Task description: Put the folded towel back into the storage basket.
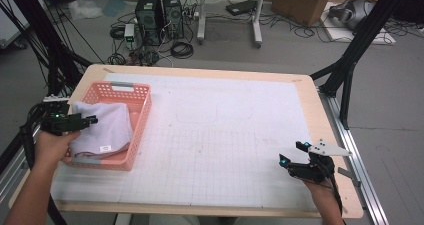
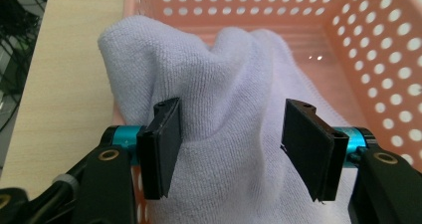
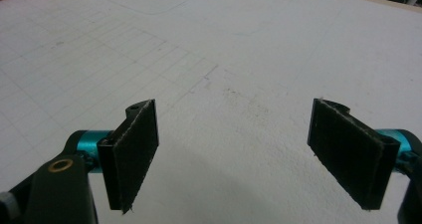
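A: status on the left?

B: my left claw [image 2: 231, 149] is at the near-left end of the pink basket [image 1: 141, 116], jaws apart and straddling a raised fold of the white towel [image 2: 224, 84]. Pads aren't pressing on it, so released, nothing held. The towel sits bunched in the basket, and part of it hangs over the near-left rim

A: right?

B: right claw [image 1: 291, 154] is released too, jaws wide over bare counter [image 3: 249, 45], well apart from the basket

A: how do you want to take the grab?

B: I'd push in a bit deeper so the pads get the thick of the fold, not just its crest, then clench square on it. A thin pinch of terry would likely slip once the weight comes on. Lift straight up so the cloth clears the rim

A: anything in the way?

B: the basket wall is just beside my right jaw in the left gripper view, and the cloth could drag on the perforated side. The basket is light, so it may ride up with the towel. The right claw is free to pin it. The rest of the counter is open grid mat
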Demonstrator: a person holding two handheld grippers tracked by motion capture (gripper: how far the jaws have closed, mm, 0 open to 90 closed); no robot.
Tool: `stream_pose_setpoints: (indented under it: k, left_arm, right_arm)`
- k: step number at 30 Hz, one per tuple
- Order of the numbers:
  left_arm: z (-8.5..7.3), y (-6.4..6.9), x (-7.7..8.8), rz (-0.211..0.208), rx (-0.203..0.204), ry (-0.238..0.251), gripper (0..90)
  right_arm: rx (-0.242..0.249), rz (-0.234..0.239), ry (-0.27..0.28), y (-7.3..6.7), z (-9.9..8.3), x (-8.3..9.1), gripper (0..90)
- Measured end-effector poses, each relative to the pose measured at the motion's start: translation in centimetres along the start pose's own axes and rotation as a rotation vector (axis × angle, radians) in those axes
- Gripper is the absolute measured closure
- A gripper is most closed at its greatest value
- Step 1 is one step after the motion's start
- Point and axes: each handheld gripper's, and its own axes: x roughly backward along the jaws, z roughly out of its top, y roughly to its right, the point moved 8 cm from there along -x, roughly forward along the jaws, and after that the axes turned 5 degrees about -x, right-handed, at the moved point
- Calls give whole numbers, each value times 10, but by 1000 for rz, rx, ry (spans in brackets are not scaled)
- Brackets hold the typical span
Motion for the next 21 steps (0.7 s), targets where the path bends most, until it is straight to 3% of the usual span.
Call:
stream_pose_setpoints:
  k: [5,7,10,16,18,21]
  left_arm:
    - [-2,1,-18,20,-3,-46,390]
    - [-2,1,-23,25,12,-33,413]
    - [-1,4,-24,15,5,-21,378]
    - [5,4,-7,-17,13,46,414]
    - [5,6,-4,-23,7,22,450]
    - [-2,8,-10,-10,26,-58,423]
  right_arm:
    - [6,-2,0,1,0,0,189]
    - [2,-3,0,2,-1,1,188]
    - [-3,-5,4,3,0,2,189]
    - [3,-3,9,3,0,3,189]
    - [-1,-3,10,3,0,3,189]
    - [3,-2,7,2,0,2,189]
